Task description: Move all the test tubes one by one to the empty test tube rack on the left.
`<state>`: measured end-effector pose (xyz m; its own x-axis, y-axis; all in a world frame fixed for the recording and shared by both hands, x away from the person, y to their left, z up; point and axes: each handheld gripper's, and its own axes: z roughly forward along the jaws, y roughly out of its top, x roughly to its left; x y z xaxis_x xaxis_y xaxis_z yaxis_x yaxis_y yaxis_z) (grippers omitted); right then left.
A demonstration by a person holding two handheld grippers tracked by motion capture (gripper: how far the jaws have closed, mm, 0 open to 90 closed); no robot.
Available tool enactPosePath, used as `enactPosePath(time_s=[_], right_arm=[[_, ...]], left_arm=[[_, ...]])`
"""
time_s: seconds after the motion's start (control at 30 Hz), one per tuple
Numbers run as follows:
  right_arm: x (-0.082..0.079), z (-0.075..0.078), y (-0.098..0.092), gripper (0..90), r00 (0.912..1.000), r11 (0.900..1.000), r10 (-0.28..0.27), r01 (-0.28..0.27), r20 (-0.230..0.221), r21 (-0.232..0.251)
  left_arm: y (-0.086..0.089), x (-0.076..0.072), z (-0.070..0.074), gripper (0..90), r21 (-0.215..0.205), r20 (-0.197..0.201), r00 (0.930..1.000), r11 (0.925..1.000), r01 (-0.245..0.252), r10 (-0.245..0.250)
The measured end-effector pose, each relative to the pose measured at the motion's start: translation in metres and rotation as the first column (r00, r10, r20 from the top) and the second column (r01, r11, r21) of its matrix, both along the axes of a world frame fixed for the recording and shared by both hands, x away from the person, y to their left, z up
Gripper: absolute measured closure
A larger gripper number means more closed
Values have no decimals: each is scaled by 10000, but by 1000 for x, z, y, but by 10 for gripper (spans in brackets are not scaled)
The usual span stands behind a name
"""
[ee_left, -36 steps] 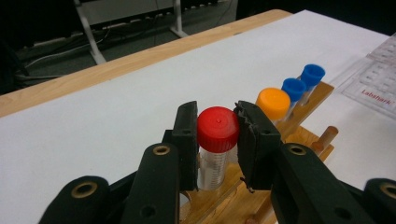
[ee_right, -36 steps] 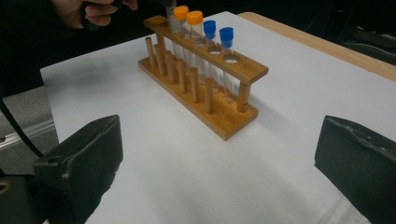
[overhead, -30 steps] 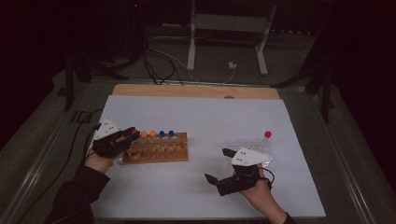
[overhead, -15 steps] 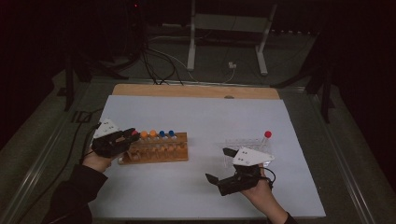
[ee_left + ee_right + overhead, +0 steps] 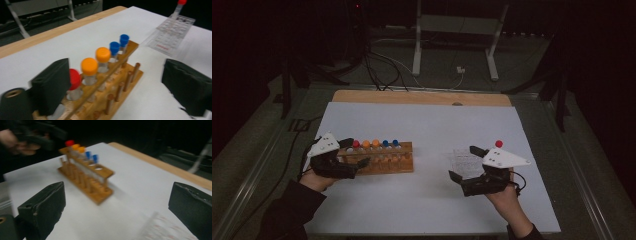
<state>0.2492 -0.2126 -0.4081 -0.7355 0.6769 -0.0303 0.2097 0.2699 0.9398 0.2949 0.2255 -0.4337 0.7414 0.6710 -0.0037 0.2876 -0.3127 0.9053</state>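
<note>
We saw the left gripper's jaws just spring open off the red-capped tube, apparently seated at the wooden rack's nine-o'clock end, while the right gripper's jaws stood open and empty.

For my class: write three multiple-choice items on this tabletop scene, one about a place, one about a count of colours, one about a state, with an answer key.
1. Where does the red-capped tube in the wooden rack stand?
A. At the rack's end nearest the left gripper
B. Between the two blue caps
C. Lying on the table

2. How many blue-capped tubes are in the wooden rack?
A. None
B. Two
C. Four

3. How is the left gripper?
A. Shut on an orange cap
B. Open, jaws apart, gripping nothing
C. Lying on the table unheld

Answers:
1 A, the red cap heads the row, next to the left gripper's jaw.
2 B, the row runs red, two orange-capped tubes, then two blue.
3 B, the left gripper view shows its jaws wide apart and the rack between them; they have just been opening.
</note>
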Motion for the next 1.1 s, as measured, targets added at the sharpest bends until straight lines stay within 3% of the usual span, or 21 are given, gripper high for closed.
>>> enactPosePath(time_s=[0.07, 0.13, 0.23, 0.43, 0.6, 0.83, 0.9, 1.1], right_arm=[[4, 3, -15, 6, 9984, 9984, -558, 557, 124, 79], [6, 4, -19, 6, 9973, 9974, -719, 718, 141, 63], [12, 3, -35, 6, 9900, 9902, -1399, 1399, 162, 25], [30, -2, -70, 6, 9646, 9642, -2638, 2637, -9, -269], [42, -13, -91, 7, 9341, 9343, -3555, 3540, -326, -429], [54, -32, -101, 7, 9102, 9141, -4043, 3986, -902, -744], [55, -35, -101, 7, 9094, 9142, -4037, 3969, -1003, -817], [64, -53, -103, 56, 8958, 9050, -4225, 4086, -1380, -1181]], left_arm=[[-2, -4, 1, 29, -110, 67, 9997, 9997, 217, -217], [-4, -6, 2, 28, -131, 67, 9993, 9993, 358, -358], [-6, -10, 4, 22, -218, 194, 9985, 9984, 517, -513], [-6, -14, 6, 22, -307, 280, 9975, 9974, 659, -650], [-5, -15, 8, 22, -419, 276, 9971, 9965, 726, -715], [-6, -16, 8, 22, -393, 271, 9964, 9959, 811, -801], [-7, -16, 8, 22, -346, 266, 9966, 9963, 785, -776], [-6, -16, 7, 22, -391, 252, 9967, 9962, 777, -768]])
